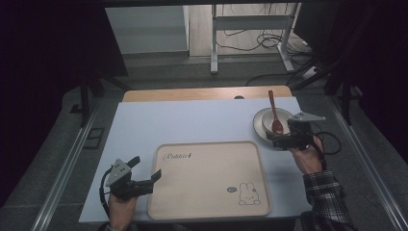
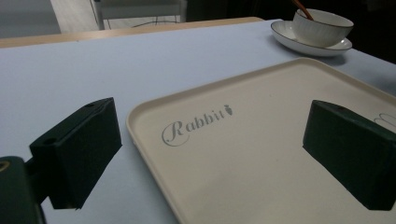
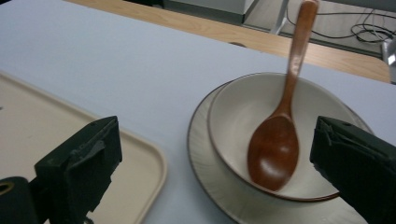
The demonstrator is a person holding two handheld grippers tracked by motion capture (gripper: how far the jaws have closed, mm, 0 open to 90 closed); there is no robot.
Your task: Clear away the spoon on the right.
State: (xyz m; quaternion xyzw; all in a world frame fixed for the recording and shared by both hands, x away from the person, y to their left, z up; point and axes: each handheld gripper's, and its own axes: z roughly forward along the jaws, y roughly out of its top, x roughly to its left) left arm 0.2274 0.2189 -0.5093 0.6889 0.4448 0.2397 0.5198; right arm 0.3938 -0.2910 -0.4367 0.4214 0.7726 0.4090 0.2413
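Both grippers are standing wide open, holding nothing: left gripper (image 1: 146, 169) at the tray (image 1: 207, 202), right gripper (image 3: 224, 186) facing the bowl (image 3: 233, 107) near the desk's far right corner. Judging by this, an approach is underway; next, closing squarely on the plate (image 3: 201, 158) without tipping the spoon (image 3: 275, 144).

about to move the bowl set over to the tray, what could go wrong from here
1. The wooden spoon only leans in the bowl, its handle sticking out over the far rim; a tilt or bump from the open right gripper could tip it out.
2. The bowl sits loose on the saucer, so lifting the saucer alone may let it slide.
3. The tray has a raised lip; the saucer could catch on it.
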